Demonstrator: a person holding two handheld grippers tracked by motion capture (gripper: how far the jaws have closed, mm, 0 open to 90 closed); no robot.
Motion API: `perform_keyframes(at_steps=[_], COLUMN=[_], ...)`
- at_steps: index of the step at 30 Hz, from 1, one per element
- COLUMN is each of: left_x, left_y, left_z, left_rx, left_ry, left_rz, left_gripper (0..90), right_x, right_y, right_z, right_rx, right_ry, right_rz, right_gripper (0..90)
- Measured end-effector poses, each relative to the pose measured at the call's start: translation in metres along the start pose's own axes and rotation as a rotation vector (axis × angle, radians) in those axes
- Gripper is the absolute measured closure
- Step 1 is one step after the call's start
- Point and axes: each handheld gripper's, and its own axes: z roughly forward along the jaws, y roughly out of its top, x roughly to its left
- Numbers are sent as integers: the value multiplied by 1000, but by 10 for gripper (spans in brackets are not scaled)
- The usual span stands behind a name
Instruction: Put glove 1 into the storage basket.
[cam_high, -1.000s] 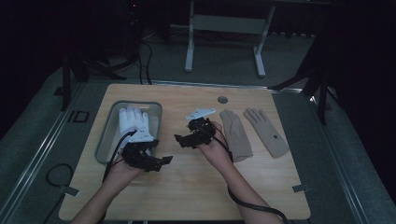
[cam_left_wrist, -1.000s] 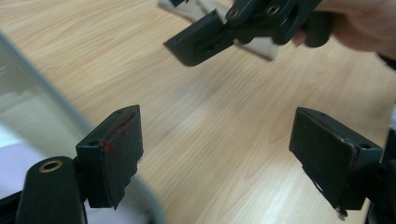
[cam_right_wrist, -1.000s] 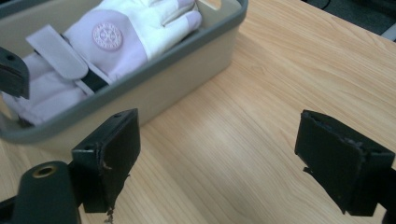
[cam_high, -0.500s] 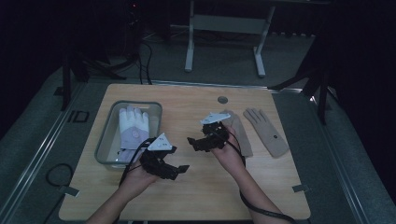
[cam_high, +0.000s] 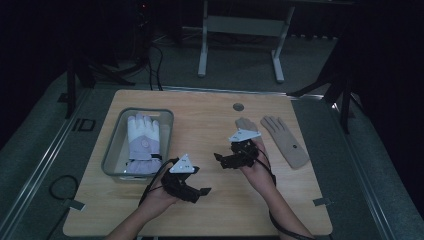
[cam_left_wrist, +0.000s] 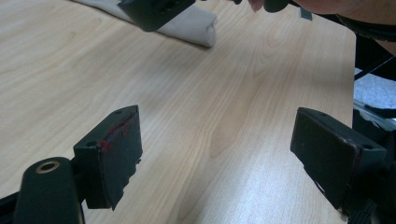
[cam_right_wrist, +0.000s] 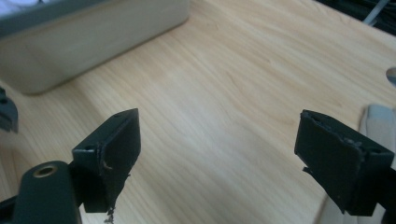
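Both jaws stand apart, empty: left hand-held gripper (cam_high: 192, 189) low over bare bench (cam_high: 210, 125); right hand-held gripper (cam_high: 231, 159) beside tan gloves (cam_high: 285, 140), likely next for the tray (cam_high: 112, 152) holding the white glove (cam_high: 142, 142).

High view: dim overall, room around the table (cam_high: 210, 210) nearly black, esp. upper left and right edges of frame. Light falls from above onto the tabletop, centre brightest; soft shadows under the hands. Pic soft, low-res, grainy in dark areas. No glare.

Left gripper view: bright, even light, wood grain sharp mid-frame; near jaws at bottom slightly soft, top edge blurred.

Right gripper view: bright, a bit washed out at upper left on the tray (cam_right_wrist: 93, 32), which is out of focus; jaws soft-edged.
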Motion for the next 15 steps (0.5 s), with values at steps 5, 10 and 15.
perform_keyframes(at_steps=[5,10,15], left_x=[0,-1,1], left_y=[-10,-18,-26], left_z=[12,21,27], left_rx=[1,3,2], left_ry=[14,30,44], left_rz=[9,24,24], left_gripper=[151,151,151], right_x=[-7,-17,-29], right_y=[-16,-29,-40], right_z=[-6,-14,-18], right_rx=[1,1,10], right_ry=[5,-4,-52], right_rz=[21,74,116], right_gripper=[130,102,100])
